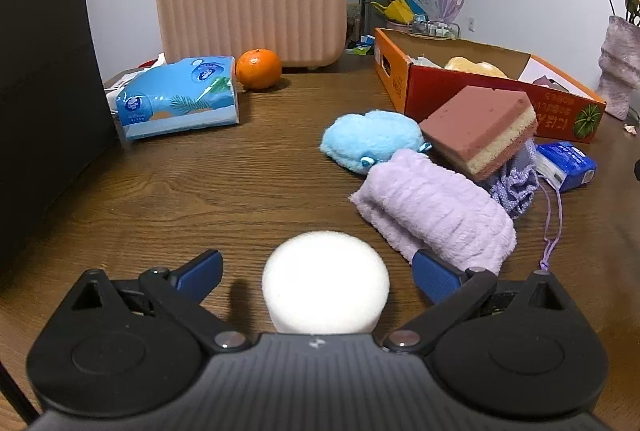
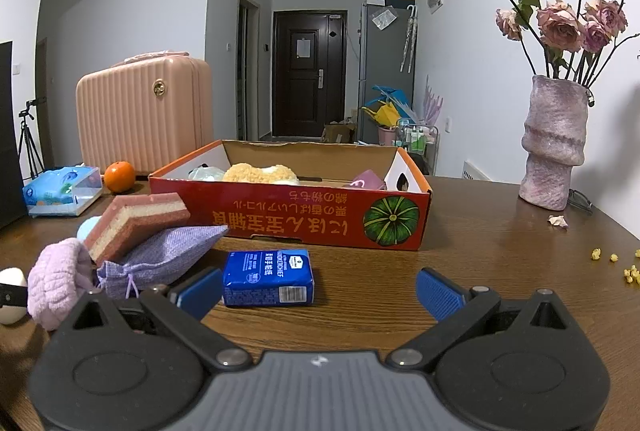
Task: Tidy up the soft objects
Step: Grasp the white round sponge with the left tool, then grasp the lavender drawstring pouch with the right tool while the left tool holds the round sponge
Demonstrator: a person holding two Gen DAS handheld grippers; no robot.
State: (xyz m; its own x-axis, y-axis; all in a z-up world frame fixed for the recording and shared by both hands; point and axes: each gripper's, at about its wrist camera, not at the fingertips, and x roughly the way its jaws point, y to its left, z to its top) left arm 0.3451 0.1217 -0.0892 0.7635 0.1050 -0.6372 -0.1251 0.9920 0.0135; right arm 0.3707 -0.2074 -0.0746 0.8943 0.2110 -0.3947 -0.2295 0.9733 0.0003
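Wooden table (image 2: 460, 251) (dark grain) bears red box (image 2: 304, 215), vase (image 2: 554, 143).

The orange cardboard box (image 2: 288, 215) carries upside-down East Asian characters beside a pumpkin picture; smaller print elsewhere is unreadable.

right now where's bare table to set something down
Bare wood lies between the tissue pack and the blue plush, and right of the orange box toward the vase. Crowded: the pile of lilac towel, sponge and pouch.
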